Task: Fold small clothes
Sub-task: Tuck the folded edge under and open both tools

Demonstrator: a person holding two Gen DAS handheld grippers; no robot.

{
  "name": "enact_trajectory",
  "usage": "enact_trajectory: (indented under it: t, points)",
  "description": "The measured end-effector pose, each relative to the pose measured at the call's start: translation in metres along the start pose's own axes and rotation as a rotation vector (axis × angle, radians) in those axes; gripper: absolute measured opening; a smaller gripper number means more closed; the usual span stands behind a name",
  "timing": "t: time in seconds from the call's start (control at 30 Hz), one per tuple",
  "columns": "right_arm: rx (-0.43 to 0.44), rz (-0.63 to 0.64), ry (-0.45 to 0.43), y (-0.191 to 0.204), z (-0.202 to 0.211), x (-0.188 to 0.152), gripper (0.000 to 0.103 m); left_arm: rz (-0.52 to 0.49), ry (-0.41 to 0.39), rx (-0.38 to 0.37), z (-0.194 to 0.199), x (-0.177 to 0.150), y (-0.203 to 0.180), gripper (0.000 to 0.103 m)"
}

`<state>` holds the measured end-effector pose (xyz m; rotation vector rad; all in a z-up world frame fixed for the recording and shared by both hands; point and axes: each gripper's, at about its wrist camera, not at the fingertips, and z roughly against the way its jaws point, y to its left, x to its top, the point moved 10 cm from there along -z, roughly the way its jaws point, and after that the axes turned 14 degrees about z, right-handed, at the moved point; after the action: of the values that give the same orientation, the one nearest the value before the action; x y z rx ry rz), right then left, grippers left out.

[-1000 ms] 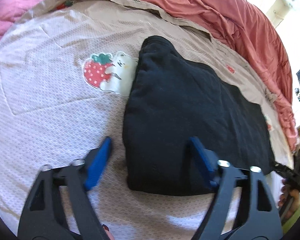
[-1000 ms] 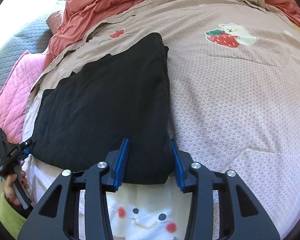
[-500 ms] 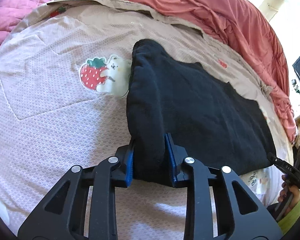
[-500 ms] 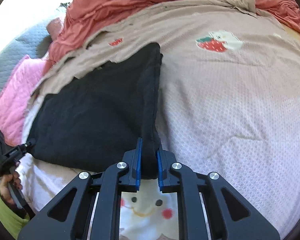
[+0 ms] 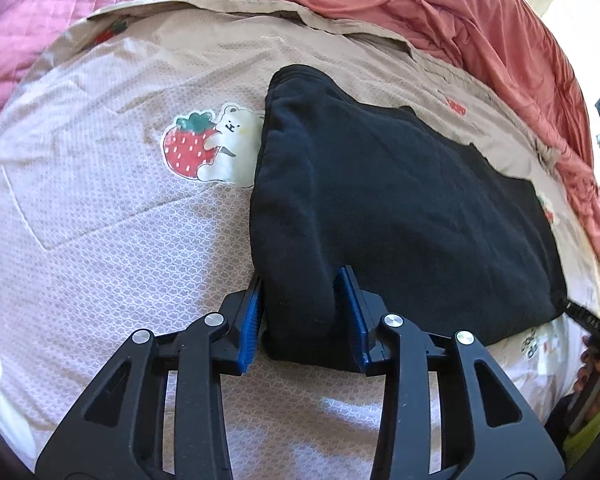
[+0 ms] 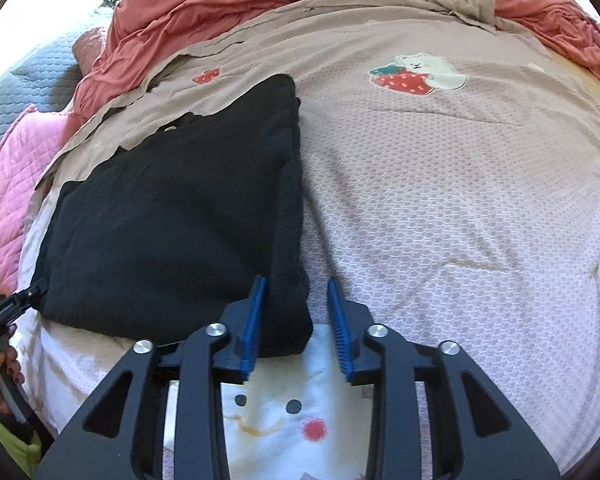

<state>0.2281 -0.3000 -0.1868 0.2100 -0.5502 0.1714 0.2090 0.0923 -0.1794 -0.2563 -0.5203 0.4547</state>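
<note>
A black folded garment (image 5: 400,200) lies on the beige patterned bedspread (image 5: 100,208). My left gripper (image 5: 304,312) has its blue pads against both sides of the garment's near left corner, which bulges between them. In the right wrist view the same garment (image 6: 172,220) lies at the left. My right gripper (image 6: 296,316) stands with jaws parted around its near right corner; the cloth touches the left pad, and there is a gap at the right pad.
A salmon-red duvet (image 5: 420,4) is bunched along the far side of the bed. A pink quilt (image 6: 4,172) lies at the left. Strawberry-and-bear prints (image 5: 208,144) mark the bedspread. The other hand-held gripper shows at each view's edge (image 5: 592,328).
Half a second ago both grippers were clamped tight on the garment's corners. Now both have widened, the right one more, and the cloth has sagged back toward the bed.
</note>
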Motion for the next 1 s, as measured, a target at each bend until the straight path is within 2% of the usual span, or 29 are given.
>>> enact_trajectory:
  t: [0.3,0.53,0.6,0.77,0.83,0.93,1.0]
  points:
    - [-0.092,0.019,-0.027,-0.005,0.009,-0.002,0.049,0.006,0.006,0.010,0.006,0.003,0.001,0.036]
    - [-0.150,0.014,-0.087,-0.008,0.023,0.002,0.060,-0.001,-0.015,-0.004,0.017,0.011,-0.003,0.041]
    - [-0.162,0.017,-0.116,-0.006,0.030,0.004,0.066,-0.005,-0.025,-0.011,0.021,0.013,-0.005,0.042]
    - [-0.186,0.066,-0.195,0.005,0.048,0.013,0.073,-0.025,-0.050,-0.018,0.032,0.019,-0.011,0.047]
    - [-0.193,0.100,-0.216,0.013,0.054,0.015,0.074,-0.033,-0.064,-0.020,0.037,0.022,-0.014,0.049]
    - [-0.200,0.148,-0.237,0.027,0.060,0.017,0.083,-0.037,-0.076,-0.025,0.042,0.026,-0.015,0.056]
    - [-0.196,0.175,-0.246,0.037,0.063,0.018,0.083,-0.036,-0.085,-0.025,0.045,0.029,-0.015,0.056]
